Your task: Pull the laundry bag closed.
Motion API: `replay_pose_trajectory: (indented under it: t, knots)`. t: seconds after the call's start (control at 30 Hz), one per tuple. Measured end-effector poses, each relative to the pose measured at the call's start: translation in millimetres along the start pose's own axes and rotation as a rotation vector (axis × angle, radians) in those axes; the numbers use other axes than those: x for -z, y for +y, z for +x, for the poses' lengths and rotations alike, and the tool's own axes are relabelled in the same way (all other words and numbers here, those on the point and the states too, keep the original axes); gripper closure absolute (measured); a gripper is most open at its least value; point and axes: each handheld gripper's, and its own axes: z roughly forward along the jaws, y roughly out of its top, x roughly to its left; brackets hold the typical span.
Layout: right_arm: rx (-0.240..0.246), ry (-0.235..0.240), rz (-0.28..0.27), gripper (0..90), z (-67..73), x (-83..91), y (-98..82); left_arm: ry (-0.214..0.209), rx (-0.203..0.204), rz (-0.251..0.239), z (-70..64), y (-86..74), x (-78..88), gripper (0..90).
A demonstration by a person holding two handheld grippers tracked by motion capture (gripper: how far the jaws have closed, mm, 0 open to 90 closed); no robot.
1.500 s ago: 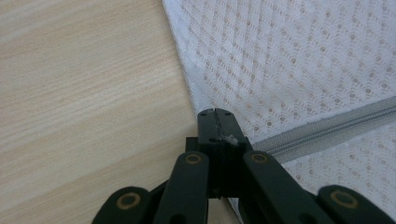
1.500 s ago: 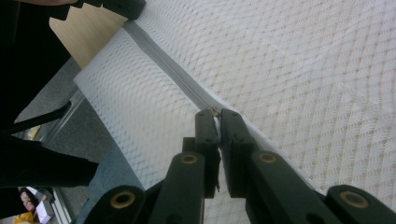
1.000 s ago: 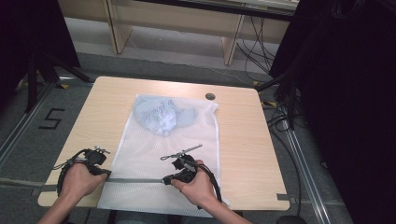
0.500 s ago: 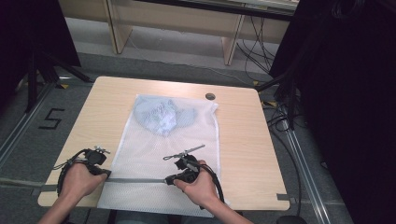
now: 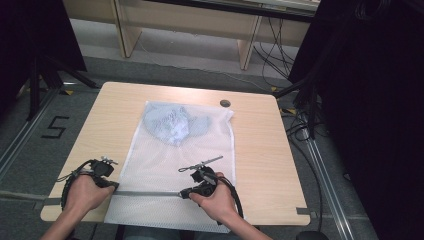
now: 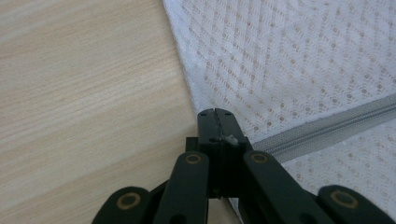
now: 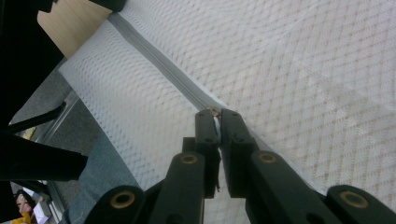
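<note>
A white mesh laundry bag (image 5: 170,165) lies flat on the wooden table (image 5: 260,150), with a pale blue garment (image 5: 172,122) bunched inside its far end. A grey zipper (image 5: 147,193) runs across the bag near the front edge. My left gripper (image 5: 116,186) is at the bag's left edge, its jaws pressed together on the zipper's end (image 6: 229,138) and the mesh there. My right gripper (image 5: 182,194) sits midway along the zipper (image 7: 159,60), shut on the small metal zipper pull (image 7: 214,112).
A small dark round grommet (image 5: 225,103) sits in the tabletop beyond the bag's far right corner. Bare wood lies to the left and right of the bag. The bag's front hem hangs slightly over the table's near edge. Cables and dark curtains stand to the right.
My right gripper has edged a little to the right along the zipper. The left gripper and the bag have stayed where they were.
</note>
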Motion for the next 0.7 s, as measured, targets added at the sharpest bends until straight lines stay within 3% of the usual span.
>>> replay_pose_trajectory:
  t: [0.17,0.2,0.43,0.7]
  knots:
    - [-0.007,-0.005,0.0,87.1,-1.5,0.8,-1.2,0.003,0.003,0.006,-0.6,0.2,0.4,90.0]
    - [-0.029,-0.009,0.016,87.1,-0.3,1.9,-1.4,0.005,0.001,0.006,-0.5,0.2,0.4,90.0]
    - [-0.002,-0.007,0.001,87.1,-3.2,2.3,-2.6,0.009,-0.016,0.013,0.4,0.5,0.9,90.0]
    - [0.011,-0.004,-0.006,87.1,-7.2,4.3,-4.1,0.005,-0.003,0.006,-0.3,0.3,0.4,90.0]
